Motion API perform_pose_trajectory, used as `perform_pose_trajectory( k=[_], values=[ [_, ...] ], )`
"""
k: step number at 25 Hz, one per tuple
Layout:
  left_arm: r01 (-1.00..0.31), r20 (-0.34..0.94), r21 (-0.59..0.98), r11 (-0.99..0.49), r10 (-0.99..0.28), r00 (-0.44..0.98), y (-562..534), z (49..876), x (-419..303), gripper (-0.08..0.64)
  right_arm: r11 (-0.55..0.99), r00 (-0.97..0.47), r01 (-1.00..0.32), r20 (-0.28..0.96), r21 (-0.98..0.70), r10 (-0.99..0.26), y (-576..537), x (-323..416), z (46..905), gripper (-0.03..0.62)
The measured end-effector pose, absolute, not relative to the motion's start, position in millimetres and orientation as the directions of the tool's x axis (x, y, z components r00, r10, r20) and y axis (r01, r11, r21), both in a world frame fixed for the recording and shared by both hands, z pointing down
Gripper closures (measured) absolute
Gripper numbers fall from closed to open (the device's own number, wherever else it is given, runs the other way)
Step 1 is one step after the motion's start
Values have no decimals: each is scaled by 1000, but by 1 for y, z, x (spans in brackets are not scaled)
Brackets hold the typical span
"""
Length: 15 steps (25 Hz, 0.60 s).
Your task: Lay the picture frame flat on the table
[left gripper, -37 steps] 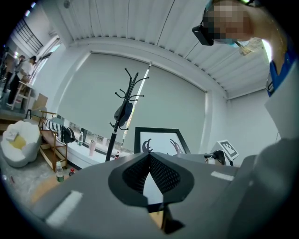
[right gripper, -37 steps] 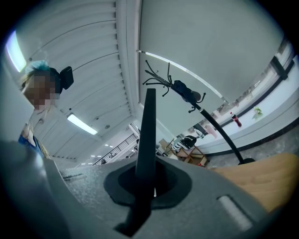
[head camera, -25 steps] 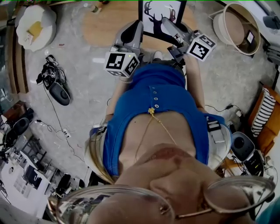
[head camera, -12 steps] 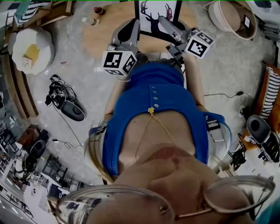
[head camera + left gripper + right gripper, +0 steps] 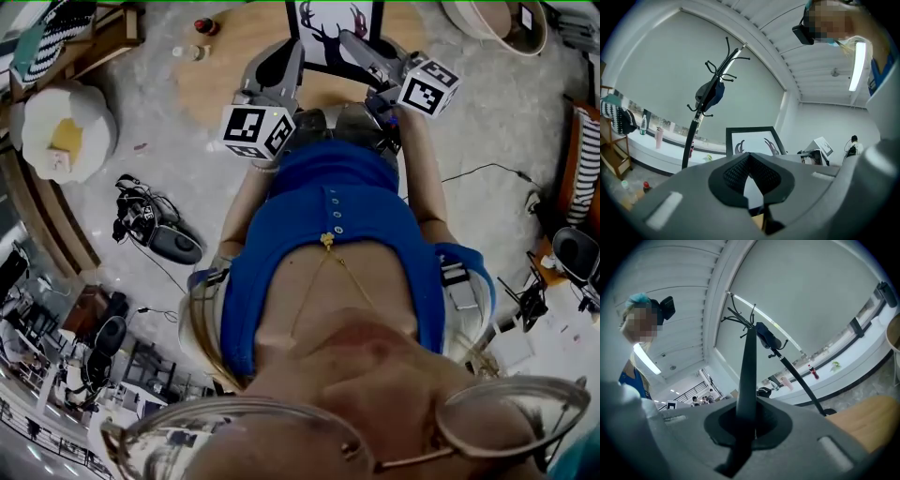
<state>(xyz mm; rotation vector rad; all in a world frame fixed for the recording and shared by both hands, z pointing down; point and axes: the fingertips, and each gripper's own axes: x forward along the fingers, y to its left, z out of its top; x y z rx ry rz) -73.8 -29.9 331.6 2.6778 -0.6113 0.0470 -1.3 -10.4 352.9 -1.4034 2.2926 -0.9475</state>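
The picture frame [image 5: 336,28] stands upright on the round wooden desk [image 5: 220,66], at 12 o'clock in the head view. Its black border surrounds a white print of antlers. It is not lying flat.

The right tool [image 5: 349,39] reaches in from 1 o'clock to the frame. In the right gripper view this tool [image 5: 749,425] has its jaws closed tight on the frame [image 5: 747,371], which shows edge-on as a thin dark bar rising from between the pads toward 12 o'clock.

The left tool [image 5: 296,49] comes in from 11 o'clock and ends at the frame's left side. In the left gripper view its pads meet at the tips, leaving only a narrow slit behind them, and nothing is pinched between them. This tool [image 5: 749,160] points at the front of the frame [image 5: 754,140], whose white print shows through the slit. Whether the tips touch the frame cannot be told.

A black coat stand [image 5: 701,112] rises at 10 o'clock behind the frame. Two small bottles [image 5: 199,37] sit on the desk at 11 o'clock in the head view.
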Motion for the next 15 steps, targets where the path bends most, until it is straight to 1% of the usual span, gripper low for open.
perform_pose_trajectory(
  k=[5, 9, 15],
  values=[
    [-432, 152, 383, -817, -405, 901, -29, 354, -69, 563, 316, -507, -673, 107, -668, -855, -16, 5, 379, 586],
    [-470, 169, 390, -791, -441, 882, -29, 367, -69, 561, 317, -541, -655, 132, -686, -831, -22, 9, 397, 586],
    [-531, 204, 398, -748, -492, 846, -23, 403, -69, 561, 306, -572, -644, 176, -701, -801, -26, 13, 447, 586]
  ],
)
